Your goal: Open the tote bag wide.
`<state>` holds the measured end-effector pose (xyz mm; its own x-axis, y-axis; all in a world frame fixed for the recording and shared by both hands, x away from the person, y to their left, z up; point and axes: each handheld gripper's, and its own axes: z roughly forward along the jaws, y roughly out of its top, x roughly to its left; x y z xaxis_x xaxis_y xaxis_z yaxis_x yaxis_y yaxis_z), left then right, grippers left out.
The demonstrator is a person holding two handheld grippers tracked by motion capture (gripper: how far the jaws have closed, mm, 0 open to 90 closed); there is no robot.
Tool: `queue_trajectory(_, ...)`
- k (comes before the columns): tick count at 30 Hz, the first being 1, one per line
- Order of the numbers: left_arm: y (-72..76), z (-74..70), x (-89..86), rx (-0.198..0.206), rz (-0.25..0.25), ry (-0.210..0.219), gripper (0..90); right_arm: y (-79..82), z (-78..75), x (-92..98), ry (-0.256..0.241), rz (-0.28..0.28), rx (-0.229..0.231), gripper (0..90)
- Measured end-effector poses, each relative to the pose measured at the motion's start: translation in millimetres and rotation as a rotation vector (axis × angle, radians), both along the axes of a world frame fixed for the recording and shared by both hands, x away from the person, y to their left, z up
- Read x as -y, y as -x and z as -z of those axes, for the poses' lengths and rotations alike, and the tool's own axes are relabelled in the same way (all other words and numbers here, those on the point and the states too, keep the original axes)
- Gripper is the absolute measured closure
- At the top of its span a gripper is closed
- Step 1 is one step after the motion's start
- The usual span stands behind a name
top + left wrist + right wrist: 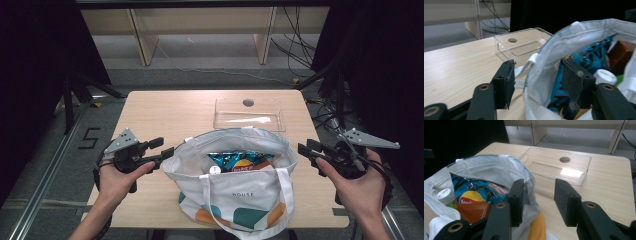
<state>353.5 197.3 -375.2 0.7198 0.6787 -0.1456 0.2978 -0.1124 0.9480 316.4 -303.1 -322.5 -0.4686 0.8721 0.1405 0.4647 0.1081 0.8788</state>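
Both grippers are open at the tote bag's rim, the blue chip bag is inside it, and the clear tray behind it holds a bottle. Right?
Not quite. The clear tray is empty, as the high view shows; the white-capped bottle stands inside the tote bag beside the blue chip bag. The left gripper and right gripper are open at the rim.

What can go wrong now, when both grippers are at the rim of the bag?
The left gripper stands open astride the tote bag rim, one jaw inside near the chips bag; closing might pinch that too. The right gripper is open beside the rim, so a one-sided pull could tip the soft bag and spill the white-capped bottle.
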Motion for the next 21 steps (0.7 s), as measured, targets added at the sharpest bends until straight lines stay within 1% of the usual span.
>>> queue_trajectory(1,2.1,-1.1,1.7,0.005,0.013,-0.002,44.3,0.2,-0.1,-1.5,-0.021,0.008,-0.008,60.5)
queue_trajectory(2,2.1,-1.1,1.7,0.005,0.013,-0.002,44.5,0.2,0.2,-1.6,-0.021,0.006,-0.009,60.3)
queue_trajectory(3,6.8,-2.2,5.4,0.005,0.029,-0.002,44.8,-0.3,0.4,-1.0,-0.014,0.005,-0.004,60.1)
queue_trajectory(4,6.8,-2.2,5.4,0.005,0.029,-0.002,45.0,-0.1,0.5,-1.3,-0.017,0.008,-0.007,59.8)
queue_trajectory(5,10.6,-3.5,8.6,0.013,0.049,-0.006,45.2,-0.1,0.5,-1.2,-0.015,0.007,-0.007,59.6)
queue_trajectory(7,12.7,-4.5,10.3,0.014,0.058,-0.008,45.3,0.0,0.9,-1.3,-0.015,0.006,-0.010,59.4)
queue_trajectory(8,15.0,-5.5,12.9,0.018,0.077,-0.002,45.3,-0.1,1.0,-1.4,-0.015,0.005,-0.013,59.1)
queue_trajectory(9,19.1,-7.9,16.4,0.024,0.097,-0.019,45.9,0.2,0.8,-1.6,-0.023,0.012,-0.025,58.9)
queue_trajectory(10,19.1,-7.9,16.4,0.024,0.097,-0.019,46.1,0.2,0.8,-1.6,-0.023,0.012,-0.025,58.9)
queue_trajectory(11,21.1,-8.8,19.5,0.028,0.115,-0.014,46.8,-1.0,1.9,-1.2,-0.028,0.014,-0.025,58.8)
queue_trajectory(12,26.4,-11.3,27.1,0.032,0.149,-0.025,47.1,-1.2,1.4,-1.2,-0.027,0.020,-0.033,58.8)
queue_trajectory(13,28.9,-12.4,32.5,0.031,0.169,-0.023,47.0,-3.0,2.5,1.2,-0.003,0.005,-0.019,58.7)
queue_trajectory(14,31.0,-13.6,38.5,0.031,0.193,-0.022,47.1,-3.3,2.3,0.5,-0.019,0.008,-0.022,58.8)
queue_trajectory(16,35.3,-16.4,52.3,0.034,0.250,-0.019,47.0,-4.6,3.7,1.8,-0.006,0.014,-0.016,58.7)
queue_trajectory(17,35.3,-16.4,52.3,0.034,0.250,-0.019,47.1,-4.3,3.8,3.2,0.004,0.005,-0.019,58.7)
queue_trajectory(18,39.3,-20.0,63.8,0.039,0.296,-0.032,47.1,-4.1,3.6,3.2,0.006,0.007,-0.021,58.8)
queue_trajectory(19,40.8,-21.5,68.8,0.041,0.312,-0.033,47.3,-2.6,3.2,1.7,-0.012,0.021,-0.032,58.8)
queue_trajectory(20,41.8,-22.5,73.2,0.045,0.330,-0.037,47.6,-2.5,2.8,0.9,-0.013,0.031,-0.027,58.7)
queue_trajectory(21,41.8,-22.5,73.2,0.045,0.330,-0.037,47.7,-2.5,2.8,0.9,-0.013,0.031,-0.027,58.7)
